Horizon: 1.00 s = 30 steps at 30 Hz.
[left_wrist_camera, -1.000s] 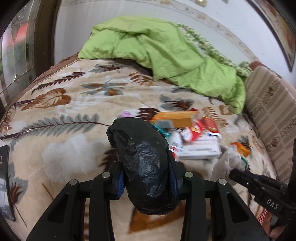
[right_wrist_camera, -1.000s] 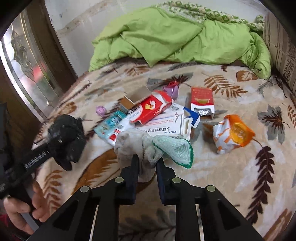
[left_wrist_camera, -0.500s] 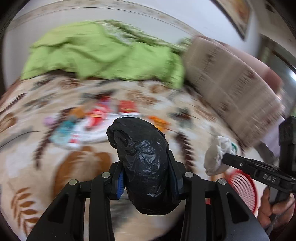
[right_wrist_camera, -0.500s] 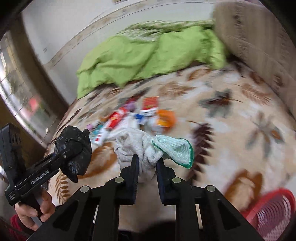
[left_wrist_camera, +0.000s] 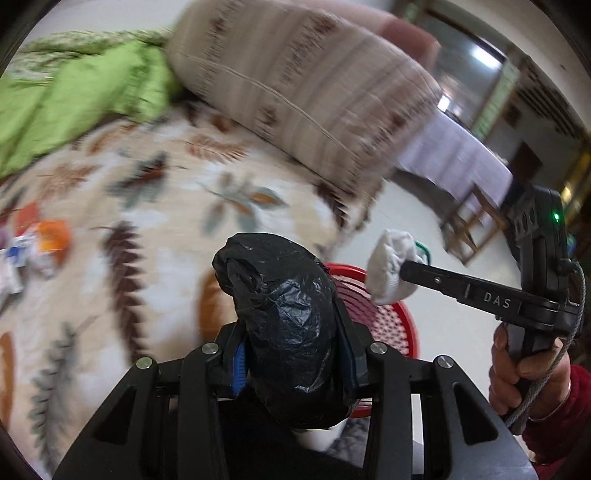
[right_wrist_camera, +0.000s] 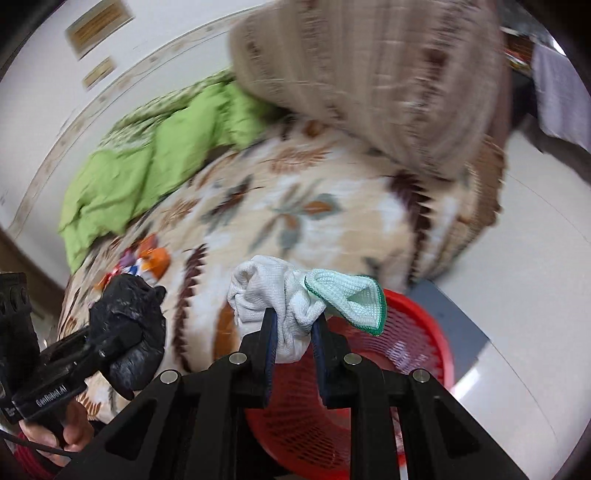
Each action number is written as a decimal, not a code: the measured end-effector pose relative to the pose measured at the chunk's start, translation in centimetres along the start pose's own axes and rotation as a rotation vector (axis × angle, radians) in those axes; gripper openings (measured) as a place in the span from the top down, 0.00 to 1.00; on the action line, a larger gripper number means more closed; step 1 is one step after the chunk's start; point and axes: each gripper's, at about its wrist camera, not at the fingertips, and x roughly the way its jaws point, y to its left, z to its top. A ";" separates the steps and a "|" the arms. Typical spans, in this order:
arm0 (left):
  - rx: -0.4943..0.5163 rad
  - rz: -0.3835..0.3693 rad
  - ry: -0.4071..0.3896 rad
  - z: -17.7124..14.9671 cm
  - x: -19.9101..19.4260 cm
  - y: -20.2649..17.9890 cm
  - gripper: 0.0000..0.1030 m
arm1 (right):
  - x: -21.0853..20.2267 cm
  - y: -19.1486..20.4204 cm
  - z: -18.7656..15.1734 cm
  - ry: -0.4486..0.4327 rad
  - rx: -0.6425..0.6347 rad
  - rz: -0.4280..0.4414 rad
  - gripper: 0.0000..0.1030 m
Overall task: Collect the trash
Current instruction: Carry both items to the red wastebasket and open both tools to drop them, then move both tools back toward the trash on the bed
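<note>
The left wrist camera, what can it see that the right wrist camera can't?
Only the left wrist view shows the room beyond the bed: a table with a pale cloth and the right gripper's handle with its green light.

Only the right wrist view shows the wall pictures, the cloth's green-edged corner spread out, and deep into the red basket.

Both show the left gripper shut on the black bag, the right gripper shut on the white cloth, the leaf-patterned blanket, the green quilt and leftover trash.

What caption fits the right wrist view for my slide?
Right gripper carries a white cloth above the red basket beside the bed.
</note>
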 end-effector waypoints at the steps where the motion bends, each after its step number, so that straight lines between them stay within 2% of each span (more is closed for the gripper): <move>1: 0.007 -0.015 0.020 0.1 1.0 -0.6 0.62 | -0.1 -0.5 0.0 0.000 0.010 -0.007 0.82; 3: 0.030 -0.037 0.052 0.2 2.5 -1.7 0.62 | -0.3 -1.8 -0.3 0.006 0.035 -0.021 0.80; 5: 0.066 -0.035 0.078 0.1 3.7 -2.8 0.53 | -0.3 -2.8 -0.5 0.014 0.056 -0.024 0.78; 7: 0.071 -0.037 0.082 0.1 4.0 -3.2 0.38 | -0.2 -3.4 -0.6 0.019 0.072 -0.032 0.69; 15: 0.045 -0.005 0.034 0.4 2.1 -1.9 0.38 | -0.3 -3.4 0.2 -0.001 0.075 -0.018 0.67; 18: 0.036 0.072 -0.021 0.1 0.0 -0.5 0.36 | -0.1 -2.2 0.5 -0.013 0.055 0.006 0.61; 22: 0.004 0.171 -0.082 -0.7 -3.0 2.0 0.32 | 1.2 0.8 0.7 -0.002 -0.001 0.055 0.60; 30: -0.166 0.303 -0.158 -3.4 -9.0 8.7 0.30 | 4.6 9.1 -0.3 0.051 -0.162 0.170 0.59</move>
